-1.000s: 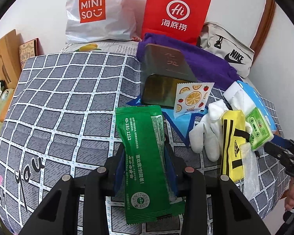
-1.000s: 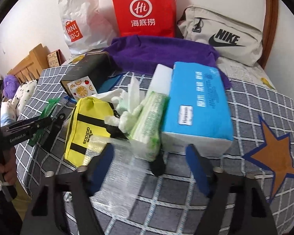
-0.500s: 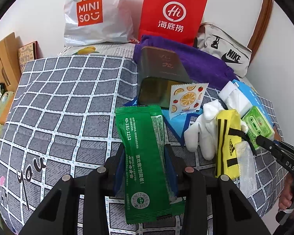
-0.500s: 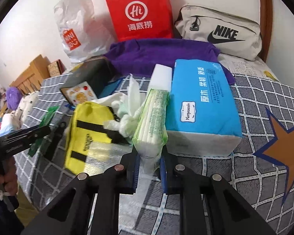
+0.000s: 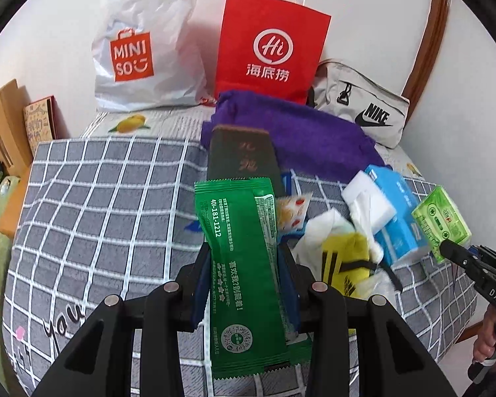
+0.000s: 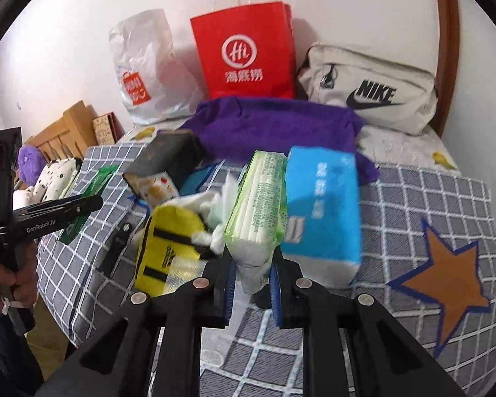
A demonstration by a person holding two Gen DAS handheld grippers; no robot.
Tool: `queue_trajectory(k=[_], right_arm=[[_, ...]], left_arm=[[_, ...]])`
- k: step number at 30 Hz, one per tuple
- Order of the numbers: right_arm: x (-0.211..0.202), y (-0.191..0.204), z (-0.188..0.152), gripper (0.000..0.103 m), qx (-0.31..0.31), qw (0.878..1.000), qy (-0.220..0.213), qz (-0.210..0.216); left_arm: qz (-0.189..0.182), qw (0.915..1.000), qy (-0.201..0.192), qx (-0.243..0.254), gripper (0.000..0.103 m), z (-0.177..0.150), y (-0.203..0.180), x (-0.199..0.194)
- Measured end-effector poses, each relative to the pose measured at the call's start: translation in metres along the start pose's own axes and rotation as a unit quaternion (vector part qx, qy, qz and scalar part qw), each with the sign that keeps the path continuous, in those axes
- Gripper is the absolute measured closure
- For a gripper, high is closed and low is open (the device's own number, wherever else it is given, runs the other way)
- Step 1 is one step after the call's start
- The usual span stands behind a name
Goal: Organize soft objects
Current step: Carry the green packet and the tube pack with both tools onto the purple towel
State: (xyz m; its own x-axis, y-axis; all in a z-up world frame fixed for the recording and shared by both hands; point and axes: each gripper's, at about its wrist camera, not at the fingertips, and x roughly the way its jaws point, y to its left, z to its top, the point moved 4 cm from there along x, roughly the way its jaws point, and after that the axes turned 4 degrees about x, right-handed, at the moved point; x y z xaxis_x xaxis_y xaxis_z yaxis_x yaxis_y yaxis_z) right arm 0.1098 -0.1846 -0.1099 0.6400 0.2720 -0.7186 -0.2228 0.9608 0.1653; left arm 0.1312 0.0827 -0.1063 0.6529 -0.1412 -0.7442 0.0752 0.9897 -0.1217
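Green sachet [image 5: 241,264] runs lengthwise straight ahead, pinched in my left claw [image 5: 244,284]; my right claw [image 6: 251,284] grips the tissue pack [image 6: 258,211] likewise.

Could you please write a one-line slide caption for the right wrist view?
Right gripper pinches a green tissue pack beside the blue tissue pack on the checked bedspread.

Soft, even daylight fills both views, with only faint shadows on the white wall [image 5: 363,6]. Fisheye curvature bends the edges into black corners. The right wrist view is motion-smeared, especially the blue tissue pack [image 6: 320,205]; the left stays sharper.
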Motion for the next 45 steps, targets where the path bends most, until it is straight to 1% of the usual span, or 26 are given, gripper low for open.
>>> queue_trajectory(k=[6, 10, 17, 21, 31, 35, 39, 45], right_arm=[[-0.006, -0.018, 0.027, 0.085, 0.002, 1.000, -0.016, -0.014], [-0.001, -0.029, 0.048, 0.085, 0.006, 0.999, -0.024, -0.021], [0.022, -0.048, 0.089, 0.085, 0.013, 0.999, -0.030, -0.026], [0.037, -0.057, 0.113, 0.085, 0.011, 0.999, -0.033, -0.026], [0.096, -0.071, 0.166, 0.085, -0.001, 1.000, -0.013, -0.018], [0.126, -0.078, 0.182, 0.085, -0.004, 1.000, 0.002, -0.019], [0.154, -0.086, 0.193, 0.085, -0.006, 1.000, 0.018, -0.020], [0.194, -0.102, 0.199, 0.085, -0.004, 0.999, 0.045, -0.027]], left_arm=[[0.006, 0.9999, -0.005, 0.010, 0.067, 0.028, -0.003, 0.001], [0.013, 0.9997, -0.009, 0.018, 0.067, 0.048, -0.004, 0.002], [0.033, 0.9991, -0.007, 0.027, 0.067, 0.084, -0.003, 0.014], [0.031, 0.9992, -0.003, 0.023, 0.067, 0.104, 0.000, 0.027], [0.032, 0.9992, 0.008, 0.023, 0.067, 0.149, 0.001, 0.073], [0.024, 0.9994, 0.019, 0.016, 0.067, 0.163, 0.004, 0.098], [0.023, 0.9991, 0.030, 0.018, 0.067, 0.175, 0.006, 0.121], [0.016, 0.9986, 0.049, 0.010, 0.067, 0.185, 0.011, 0.154]])
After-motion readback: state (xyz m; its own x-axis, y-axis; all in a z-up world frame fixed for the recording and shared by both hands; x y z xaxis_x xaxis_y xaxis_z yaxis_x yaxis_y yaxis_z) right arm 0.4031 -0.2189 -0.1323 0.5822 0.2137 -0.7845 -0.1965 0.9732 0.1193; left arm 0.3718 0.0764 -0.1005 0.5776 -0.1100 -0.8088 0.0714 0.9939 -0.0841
